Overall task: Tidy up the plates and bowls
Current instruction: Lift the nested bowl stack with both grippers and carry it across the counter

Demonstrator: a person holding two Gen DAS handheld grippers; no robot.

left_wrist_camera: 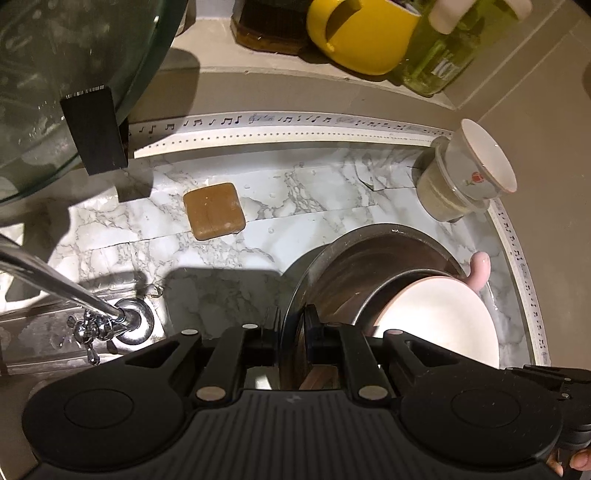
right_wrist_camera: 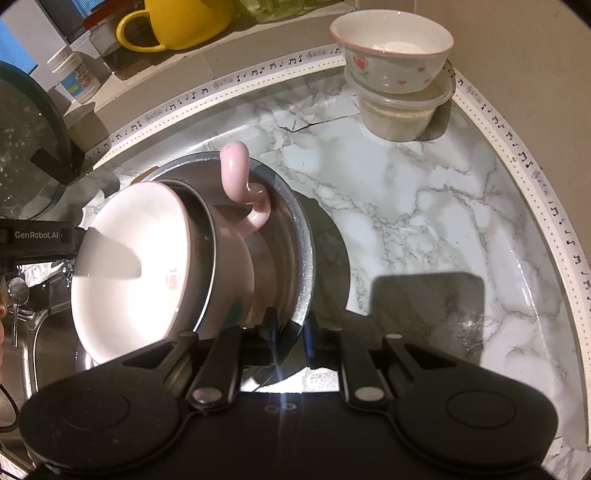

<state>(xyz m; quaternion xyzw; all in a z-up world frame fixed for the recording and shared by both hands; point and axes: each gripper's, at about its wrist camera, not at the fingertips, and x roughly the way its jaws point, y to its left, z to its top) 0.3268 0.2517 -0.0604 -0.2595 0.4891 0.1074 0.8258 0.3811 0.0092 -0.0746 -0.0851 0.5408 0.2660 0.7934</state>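
Observation:
A steel bowl is tilted above the marble counter. Nested in it is a pink bowl with a white inside and a curled pink handle. In the left wrist view my left gripper is shut on the steel bowl's rim. The right wrist view has my right gripper shut on the rim at the opposite side. Part of the left gripper's body shows beyond the pink bowl.
A flowered bowl sits on a lidded plastic tub in the counter's corner. A brown soap bar, a tap, a sink and a large glass bowl lie left. A yellow mug stands on the ledge.

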